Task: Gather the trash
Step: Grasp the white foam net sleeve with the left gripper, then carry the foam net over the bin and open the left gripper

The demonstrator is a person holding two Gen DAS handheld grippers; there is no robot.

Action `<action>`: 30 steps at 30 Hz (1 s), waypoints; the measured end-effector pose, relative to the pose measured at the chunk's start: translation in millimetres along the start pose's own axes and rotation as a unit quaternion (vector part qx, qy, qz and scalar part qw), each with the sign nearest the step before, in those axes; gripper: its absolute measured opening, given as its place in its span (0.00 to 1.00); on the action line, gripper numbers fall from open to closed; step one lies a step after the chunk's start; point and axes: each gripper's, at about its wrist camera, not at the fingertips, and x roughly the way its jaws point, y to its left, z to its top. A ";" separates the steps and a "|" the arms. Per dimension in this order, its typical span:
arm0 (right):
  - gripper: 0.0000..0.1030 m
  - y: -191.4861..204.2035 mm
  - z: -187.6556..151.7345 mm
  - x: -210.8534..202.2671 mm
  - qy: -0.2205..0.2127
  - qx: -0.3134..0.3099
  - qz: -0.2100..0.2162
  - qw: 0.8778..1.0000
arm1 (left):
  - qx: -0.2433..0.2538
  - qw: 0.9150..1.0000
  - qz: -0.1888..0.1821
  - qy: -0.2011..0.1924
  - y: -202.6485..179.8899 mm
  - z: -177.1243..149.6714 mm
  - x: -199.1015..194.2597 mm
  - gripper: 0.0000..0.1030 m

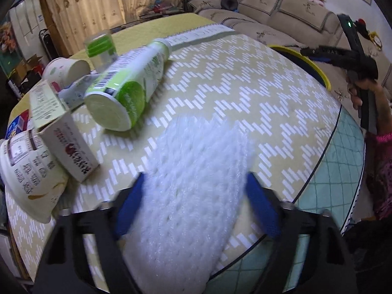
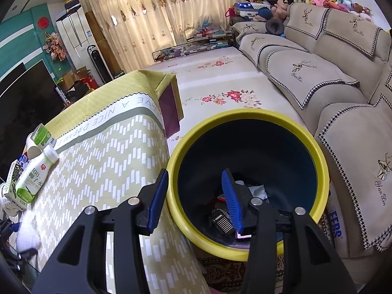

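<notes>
A white foam net (image 1: 196,171) lies on the patterned tablecloth (image 1: 245,85) near the table's front edge. My left gripper (image 1: 195,178) has its blue pads (image 1: 129,203) against both sides of the net, shut on it. The picture is blurred there. My right gripper (image 2: 196,202) hangs open and empty over the near rim of a yellow bin (image 2: 245,115), which holds some scraps (image 2: 220,220). A green-and-white bottle (image 1: 127,78) lies on its side further back on the table.
At the table's left are a small carton (image 1: 71,142), a printed tub (image 1: 29,171), a paper cup (image 1: 66,69) and a clear green-labelled cup (image 1: 100,46). A sofa (image 2: 330,85) runs along the right, behind the bin. A hand holds the right gripper (image 1: 362,73).
</notes>
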 end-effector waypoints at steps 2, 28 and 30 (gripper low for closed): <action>0.42 0.7 -0.8 0.1 0.000 0.000 0.003 1.000 | -0.024 1.000 -0.012 -0.004 6.5 0.1 -4.7 0.41; 0.62 -85.7 -30.5 -88.4 -0.074 0.049 -0.061 0.994 | 0.066 0.989 -0.120 -0.052 -129.6 176.0 27.6 0.27; 0.62 -96.1 -33.7 -90.3 -0.075 0.059 -0.064 0.993 | 0.073 0.988 -0.127 -0.051 -145.2 192.6 35.9 0.27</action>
